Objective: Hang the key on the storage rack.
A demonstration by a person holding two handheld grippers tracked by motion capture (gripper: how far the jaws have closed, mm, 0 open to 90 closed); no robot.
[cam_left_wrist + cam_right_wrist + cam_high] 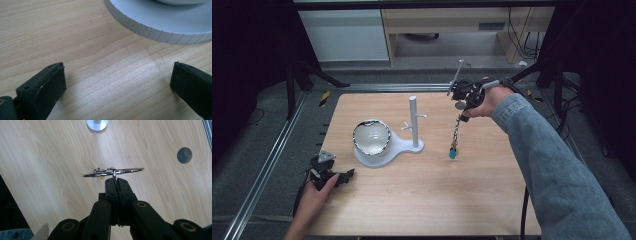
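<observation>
Left gripper (343,176) of mine rests open on the counter (422,200) near the stand (414,121). My right gripper (116,179) pinches the keychain's ring (130,170), lifted right of the stand; next I should hook a peg.

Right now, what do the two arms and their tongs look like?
Both tongs are black. The left tongs carry a grey three-cornered plate on top, with flat blocky pads. The right tongs have narrow tips on hinged black links with round pivots. The right arm wears a blue denim sleeve; the left forearm is unsleeved.
</observation>
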